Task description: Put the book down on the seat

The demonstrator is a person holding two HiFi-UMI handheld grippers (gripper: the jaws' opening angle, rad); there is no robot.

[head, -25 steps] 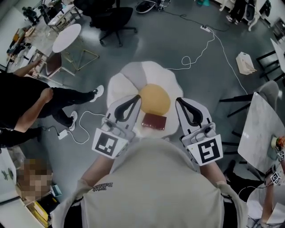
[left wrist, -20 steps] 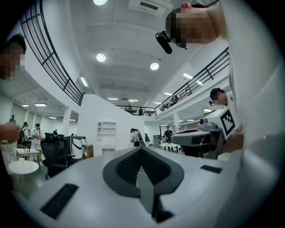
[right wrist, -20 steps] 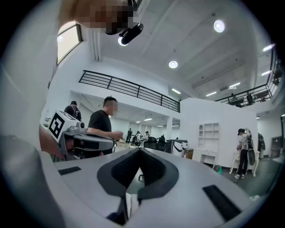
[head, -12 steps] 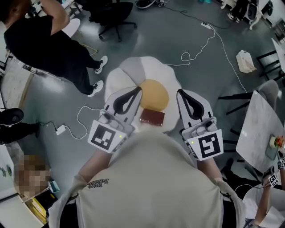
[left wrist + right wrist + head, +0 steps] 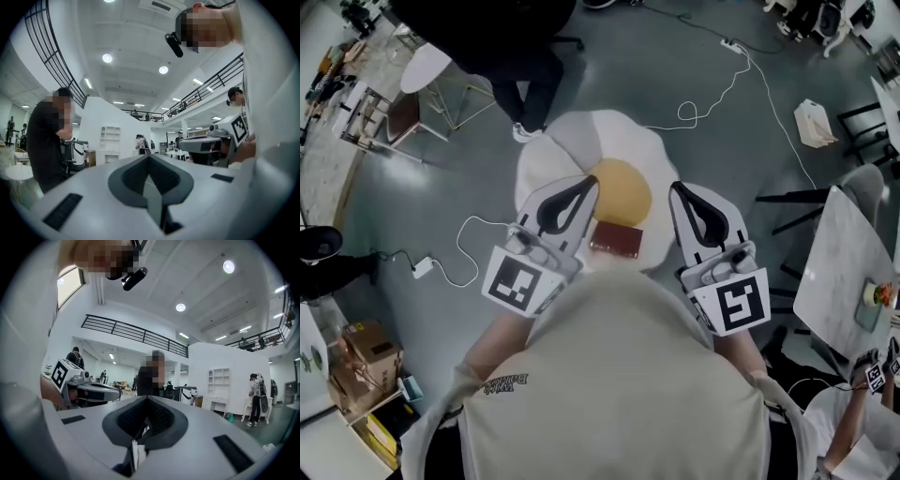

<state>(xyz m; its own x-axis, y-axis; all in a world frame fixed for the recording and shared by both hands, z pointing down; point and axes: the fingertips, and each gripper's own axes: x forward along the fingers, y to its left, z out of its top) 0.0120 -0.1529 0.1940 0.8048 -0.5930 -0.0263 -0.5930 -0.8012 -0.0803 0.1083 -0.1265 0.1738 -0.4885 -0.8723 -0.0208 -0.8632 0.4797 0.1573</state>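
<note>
Bystander [image 5: 492,33] now at seat [image 5: 609,136] far edge; book [image 5: 616,240] down.
Left gripper [image 5: 587,184], right gripper [image 5: 678,189] closed, empty; placing looks done, back off.

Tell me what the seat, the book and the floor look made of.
Seat: probably soft matte fabric, with a puffy scalloped edge, egg-like in white and yellow.
Book: dark red cover, likely cloth or card; too small to tell.
Floor: smooth grey concrete or coating, with a faint sheen.

Plush cloth seat [image 5: 574,148] (glossy floor [image 5: 619,70])
</note>
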